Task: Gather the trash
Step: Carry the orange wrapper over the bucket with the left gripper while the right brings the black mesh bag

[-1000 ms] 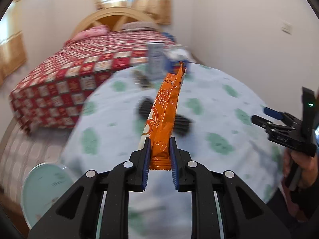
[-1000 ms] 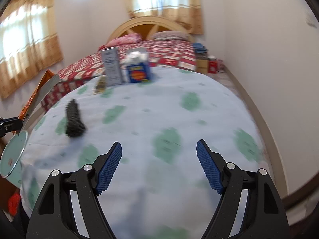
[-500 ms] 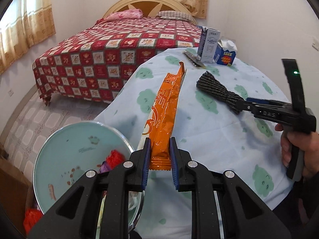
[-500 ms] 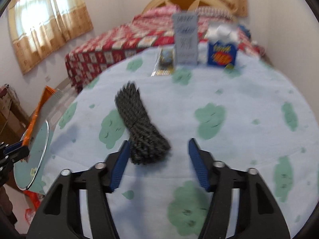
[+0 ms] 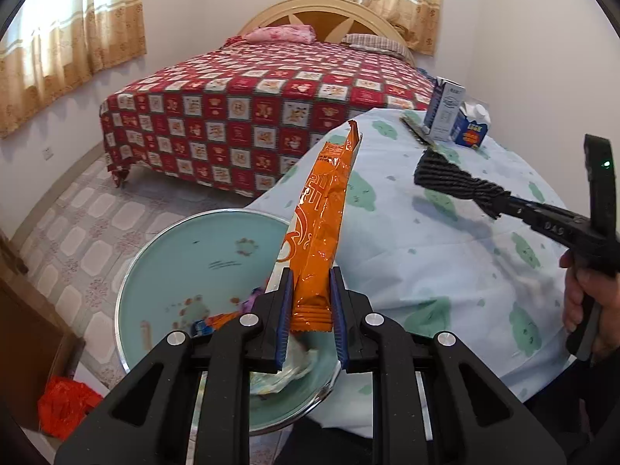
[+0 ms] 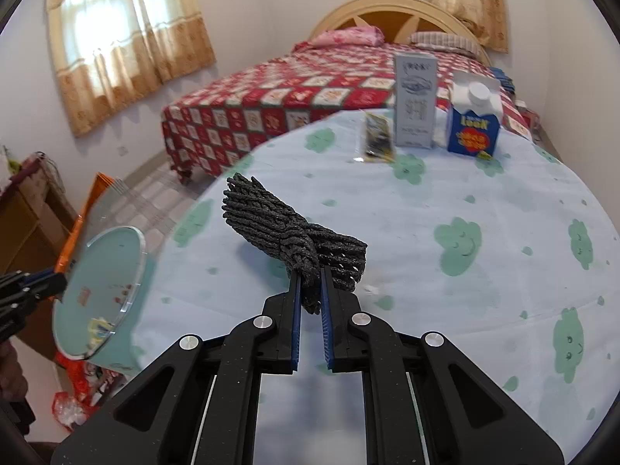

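between the left gripper (image 5: 310, 310) jaws, an orange snack wrapper (image 5: 323, 228) stays clamped; the right gripper (image 6: 310, 290), just closing, grips a dark rope bundle (image 6: 283, 228).

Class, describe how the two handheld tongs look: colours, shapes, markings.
Both the left tongs and the right tongs are black angular frames with silver bolts and ribbed blue pads. The right unit has a small green light and a handle gripped by a hand.
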Demonstrator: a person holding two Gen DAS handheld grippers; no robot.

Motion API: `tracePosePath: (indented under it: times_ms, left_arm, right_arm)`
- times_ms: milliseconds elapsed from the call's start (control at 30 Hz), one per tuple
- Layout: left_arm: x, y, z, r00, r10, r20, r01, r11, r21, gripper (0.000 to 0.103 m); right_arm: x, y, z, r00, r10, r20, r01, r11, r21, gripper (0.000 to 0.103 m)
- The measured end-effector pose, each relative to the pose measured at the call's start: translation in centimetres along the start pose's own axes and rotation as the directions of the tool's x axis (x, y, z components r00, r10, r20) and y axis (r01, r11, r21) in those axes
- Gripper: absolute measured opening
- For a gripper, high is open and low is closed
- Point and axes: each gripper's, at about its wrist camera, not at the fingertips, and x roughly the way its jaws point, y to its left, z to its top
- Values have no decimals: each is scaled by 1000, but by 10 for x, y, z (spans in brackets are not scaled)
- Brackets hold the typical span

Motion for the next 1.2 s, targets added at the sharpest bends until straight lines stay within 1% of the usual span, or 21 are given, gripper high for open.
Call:
tracePosePath:
  times_ms: [200, 367, 767, 933, 1200]
  left_arm:
    - [-11, 18, -7, 998, 59, 1, -59, 998, -26, 19]
    - [-16, 29, -12, 995, 103, 3, -103, 994, -43, 19]
    - [-29, 43, -20, 990, 143, 8, -142, 988, -67, 19]
    - [-35, 48, -21, 987, 161, 20, -159, 984, -77, 19]
    - [-44, 54, -23, 985, 171, 31, -168, 982, -91, 19]
  right_arm:
    - [-13, 17, 2, 999, 43, 32, -42, 999, -21, 10]
    - [-16, 31, 3, 997, 71, 42, -69, 997, -42, 10]
    - [-14, 73, -4, 991, 124, 41, -118, 985, -123, 10]
    - [-13, 82, -6, 990, 137, 39, -130, 981, -142, 10]
    - [-11, 97, -8, 987, 155, 33, -147, 974, -174, 10]
